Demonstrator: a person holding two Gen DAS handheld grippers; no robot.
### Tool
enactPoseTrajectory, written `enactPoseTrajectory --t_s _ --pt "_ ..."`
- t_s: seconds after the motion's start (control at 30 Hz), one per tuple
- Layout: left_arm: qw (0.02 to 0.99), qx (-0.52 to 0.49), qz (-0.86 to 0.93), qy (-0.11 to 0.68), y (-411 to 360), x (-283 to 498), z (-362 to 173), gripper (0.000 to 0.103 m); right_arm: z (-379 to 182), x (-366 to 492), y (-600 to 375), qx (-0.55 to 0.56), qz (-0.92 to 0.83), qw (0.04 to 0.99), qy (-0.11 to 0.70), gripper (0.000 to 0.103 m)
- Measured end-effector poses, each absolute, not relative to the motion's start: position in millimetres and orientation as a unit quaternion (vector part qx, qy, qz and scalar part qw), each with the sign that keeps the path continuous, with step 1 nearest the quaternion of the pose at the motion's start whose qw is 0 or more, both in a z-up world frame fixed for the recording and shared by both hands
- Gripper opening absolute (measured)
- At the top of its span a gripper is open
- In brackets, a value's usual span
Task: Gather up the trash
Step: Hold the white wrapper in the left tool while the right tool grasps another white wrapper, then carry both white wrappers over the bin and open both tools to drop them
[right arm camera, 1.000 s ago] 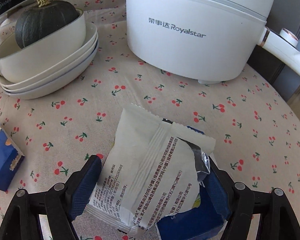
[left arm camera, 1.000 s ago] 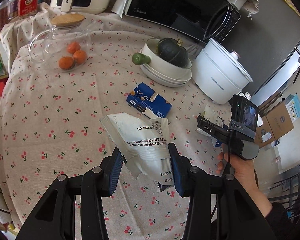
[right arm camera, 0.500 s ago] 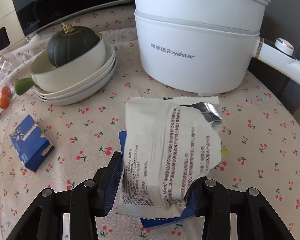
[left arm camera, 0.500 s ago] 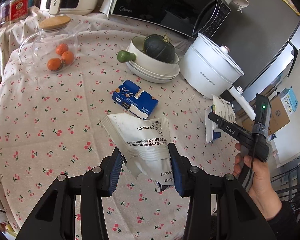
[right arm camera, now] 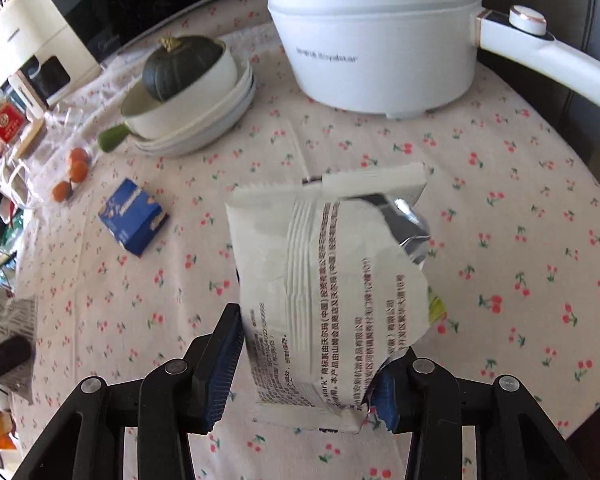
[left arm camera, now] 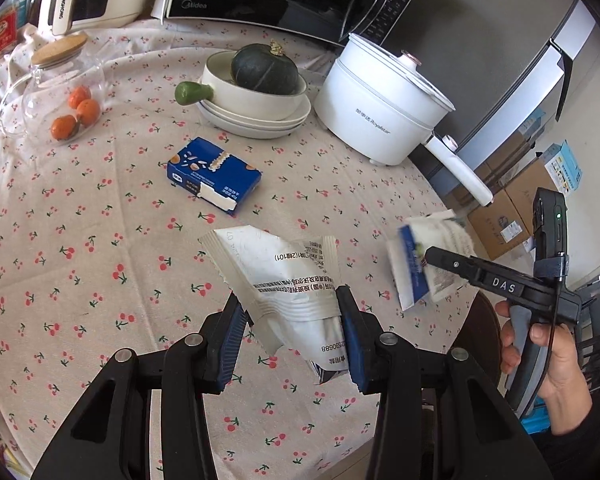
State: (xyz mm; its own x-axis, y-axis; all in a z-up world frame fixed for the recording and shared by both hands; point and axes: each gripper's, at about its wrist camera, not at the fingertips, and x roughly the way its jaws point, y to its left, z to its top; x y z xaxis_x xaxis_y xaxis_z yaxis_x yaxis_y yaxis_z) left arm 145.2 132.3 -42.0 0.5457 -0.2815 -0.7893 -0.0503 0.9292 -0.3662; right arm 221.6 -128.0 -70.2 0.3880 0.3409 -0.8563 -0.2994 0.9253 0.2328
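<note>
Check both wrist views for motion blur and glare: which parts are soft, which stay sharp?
Left wrist view: sharp across the tablecloth and blue box; only the wrapper in the right tongs smears. Right wrist view: background streaked, the pot's lettering unreadable, while its held wrapper stays fairly readable, with a bright glint on the torn foil edge.
</note>
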Motion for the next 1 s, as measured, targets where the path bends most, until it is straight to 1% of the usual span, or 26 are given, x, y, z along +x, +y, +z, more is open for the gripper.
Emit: enactPoseTrajectory --t_s 0.03,0.07,0.23,0.3,0.37,0.47,0.63,0.7,0.77,0.83,0.9,1.0 --pt "0.861 -0.174 -0.069 0.472 129.7 144.7 -41.9 0.046 -74.9 219.1 -127.7 0.014 0.186 0.832 0.522 0.065" --pt "0.861 -0.172 -0.070 0.473 127.6 144.0 -41.8 0.046 -78.4 217.6 -129.6 0.011 0.182 0.831 0.525 0.066" --pt "0.861 -0.172 -0.077 0.472 123.6 141.8 -40.8 0.046 -90.0 221.4 -133.9 0.010 0.161 0.829 0.535 0.067" --pt "0.862 -0.170 -0.077 0.472 124.6 142.1 -40.7 0.046 -89.9 224.8 -134.3 0.023 0.157 0.828 0.538 0.071" --pt "0.861 -0.171 -0.074 0.473 127.7 143.4 -41.4 0.046 -88.1 227.3 -133.2 0.035 0.154 0.830 0.535 0.082" --pt "0.860 -0.175 -0.068 0.475 132.5 146.1 -43.5 0.046 -88.0 231.8 -122.5 0.030 0.149 0.832 0.533 0.083" --pt "0.858 -0.179 -0.066 0.477 134.8 147.8 -45.5 0.046 -103.9 240.1 -104.1 0.002 0.131 0.829 0.544 0.083" --pt "0.858 -0.179 -0.067 0.478 133.9 147.8 -45.4 0.046 -108.4 241.6 -105.7 0.008 0.127 0.829 0.545 0.081" --pt "0.858 -0.177 -0.069 0.477 132.5 147.9 -45.1 0.046 -108.1 242.0 -111.0 0.020 0.132 0.828 0.544 0.066" --pt "0.858 -0.174 -0.070 0.478 130.0 148.2 -44.8 0.046 -103.2 240.7 -117.9 0.029 0.140 0.829 0.541 0.062" --pt "0.858 -0.171 -0.072 0.479 126.7 148.7 -45.1 0.046 -95.8 237.7 -123.0 0.020 0.145 0.833 0.534 0.056" --pt "0.858 -0.166 -0.075 0.481 120.7 149.1 -45.4 0.046 -84.7 232.1 -133.0 0.010 0.145 0.838 0.526 0.053"
